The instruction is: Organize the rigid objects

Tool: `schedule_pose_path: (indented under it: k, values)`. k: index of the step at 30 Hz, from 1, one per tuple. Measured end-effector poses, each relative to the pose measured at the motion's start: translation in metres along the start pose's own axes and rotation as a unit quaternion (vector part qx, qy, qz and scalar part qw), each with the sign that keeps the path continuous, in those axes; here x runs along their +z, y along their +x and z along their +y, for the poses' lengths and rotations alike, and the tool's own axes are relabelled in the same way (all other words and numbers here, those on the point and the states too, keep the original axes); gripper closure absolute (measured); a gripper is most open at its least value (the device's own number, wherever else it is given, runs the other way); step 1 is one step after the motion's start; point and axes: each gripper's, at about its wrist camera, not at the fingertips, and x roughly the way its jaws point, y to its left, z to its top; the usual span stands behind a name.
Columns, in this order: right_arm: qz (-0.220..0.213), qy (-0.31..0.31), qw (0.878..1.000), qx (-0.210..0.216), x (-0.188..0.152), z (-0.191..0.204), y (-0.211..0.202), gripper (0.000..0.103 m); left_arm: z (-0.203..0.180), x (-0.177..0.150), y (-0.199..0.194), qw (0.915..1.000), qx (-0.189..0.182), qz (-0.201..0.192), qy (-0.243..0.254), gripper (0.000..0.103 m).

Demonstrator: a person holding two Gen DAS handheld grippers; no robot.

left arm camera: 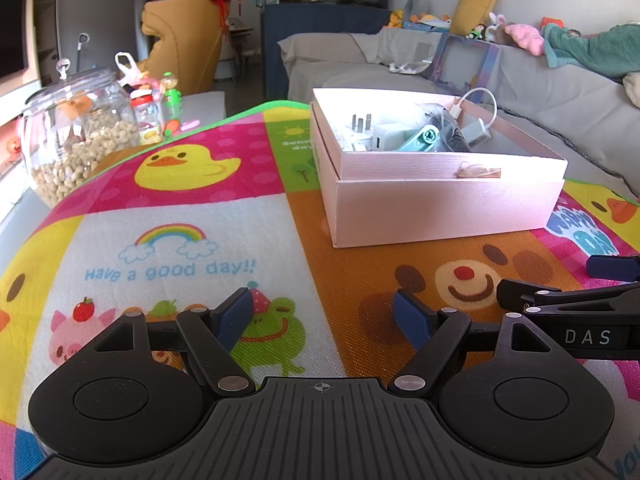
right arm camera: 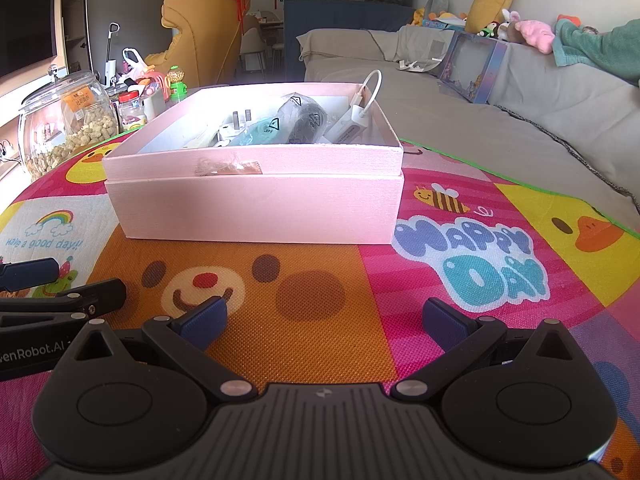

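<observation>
Bright cartoon mat [right arm camera: 304, 320] covering the surface. Pink box [right arm camera: 256, 208] on it, ahead of both tools, holding charger [left arm camera: 386, 136], cable [right arm camera: 370, 88], bagged items. Left tool [left arm camera: 324, 316] apart, empty. Right tool [right arm camera: 324, 318] apart, empty.

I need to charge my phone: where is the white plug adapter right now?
The white plug adapter lies inside the open pink box on the play mat, prongs up, left of the teal item; the right wrist view shows it left of centre too.
</observation>
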Motion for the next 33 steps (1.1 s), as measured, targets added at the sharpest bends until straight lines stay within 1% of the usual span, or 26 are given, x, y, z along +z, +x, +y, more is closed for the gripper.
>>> schedule_pose_path:
  k: [24, 33]
  values:
    - [0.0, 0.0, 1.0, 0.0, -0.0002, -0.0001, 0.0002, 0.0, -0.0007, -0.0002, -0.0002, 1.0, 0.002, 0.0, 0.002, 0.02]
    - [0.0, 0.0, 1.0, 0.0, -0.0005, -0.0006, -0.0002, 0.0, 0.0001, 0.0002, 0.0004, 1.0, -0.006, 0.001, -0.004, 0.021]
